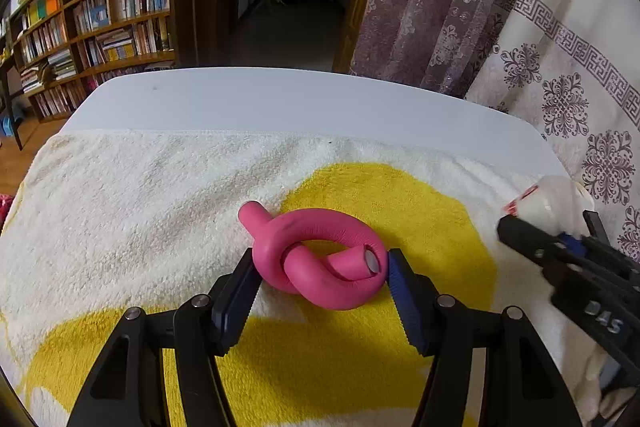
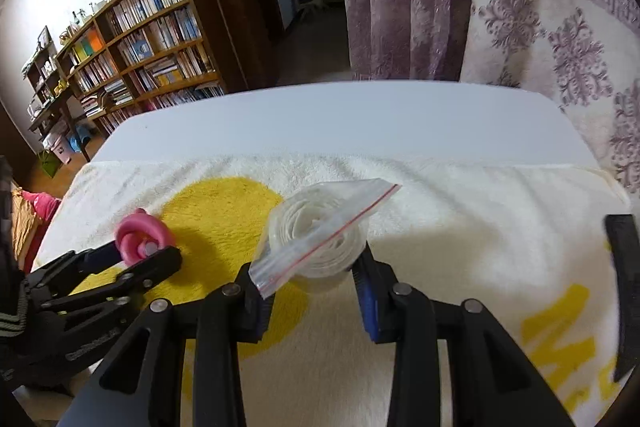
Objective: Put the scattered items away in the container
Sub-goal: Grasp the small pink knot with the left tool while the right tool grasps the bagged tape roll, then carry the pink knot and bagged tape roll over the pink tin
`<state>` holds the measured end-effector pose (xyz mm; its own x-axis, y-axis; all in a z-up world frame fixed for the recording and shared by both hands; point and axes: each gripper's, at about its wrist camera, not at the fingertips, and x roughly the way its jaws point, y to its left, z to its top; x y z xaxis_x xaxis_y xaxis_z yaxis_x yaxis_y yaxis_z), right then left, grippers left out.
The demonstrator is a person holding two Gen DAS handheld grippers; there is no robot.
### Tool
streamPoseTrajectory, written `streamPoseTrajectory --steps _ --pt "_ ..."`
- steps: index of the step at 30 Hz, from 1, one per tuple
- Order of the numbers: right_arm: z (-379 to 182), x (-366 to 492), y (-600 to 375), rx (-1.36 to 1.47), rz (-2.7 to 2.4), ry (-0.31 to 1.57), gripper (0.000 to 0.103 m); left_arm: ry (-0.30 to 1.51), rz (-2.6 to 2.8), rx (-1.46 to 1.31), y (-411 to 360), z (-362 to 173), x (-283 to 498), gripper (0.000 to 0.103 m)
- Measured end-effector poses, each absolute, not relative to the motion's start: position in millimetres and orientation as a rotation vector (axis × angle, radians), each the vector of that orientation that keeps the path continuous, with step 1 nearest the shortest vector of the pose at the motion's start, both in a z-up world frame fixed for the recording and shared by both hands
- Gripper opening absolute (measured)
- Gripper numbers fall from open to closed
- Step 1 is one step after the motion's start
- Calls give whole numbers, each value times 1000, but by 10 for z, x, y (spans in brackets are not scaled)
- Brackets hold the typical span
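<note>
A pink foam rod tied in a knot [image 1: 320, 267] lies on the white and yellow towel [image 1: 140, 207]. My left gripper [image 1: 322, 259] is shut on it, one pad against each side. From the right wrist view the same knot [image 2: 138, 231] shows at the left gripper [image 2: 146, 251]. A clear zip bag with a red seal line, holding a white coiled roll [image 2: 316, 239], sits between the fingers of my right gripper [image 2: 306, 265], which press on it. In the left wrist view that bag [image 1: 552, 199] shows at the tip of the right gripper [image 1: 548, 223]. No container is in view.
The towel covers the near part of a white table [image 2: 340, 123]. A patterned curtain [image 2: 560, 47] hangs close behind and to the right. A bookshelf [image 2: 152, 47] stands far left. A dark upright edge [image 2: 622, 287] stands at the right of the right wrist view.
</note>
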<state>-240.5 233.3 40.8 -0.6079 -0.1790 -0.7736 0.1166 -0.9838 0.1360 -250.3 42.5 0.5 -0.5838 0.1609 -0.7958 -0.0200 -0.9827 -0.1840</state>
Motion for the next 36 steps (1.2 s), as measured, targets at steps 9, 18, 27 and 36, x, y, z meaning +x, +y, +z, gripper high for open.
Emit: streamPoseTrajectory --steps 9,18,27,36 --pt "832 -1850 2269 1235 -2728 -128 39 -214 2696 -1302 442 333 -2042 64" --pt "1071 -1000 2215 1200 -2765 -96 39 -185 2683 -1185 470 706 -1354 64" --pt "1291 72 2460 1098 -2836 -188 39 -147 2574 -1086 797 918 -599 64" --pt "1251 1023 2828 1035 -2974 -272 39 -92 2449 -1065 1258 844 84 64"
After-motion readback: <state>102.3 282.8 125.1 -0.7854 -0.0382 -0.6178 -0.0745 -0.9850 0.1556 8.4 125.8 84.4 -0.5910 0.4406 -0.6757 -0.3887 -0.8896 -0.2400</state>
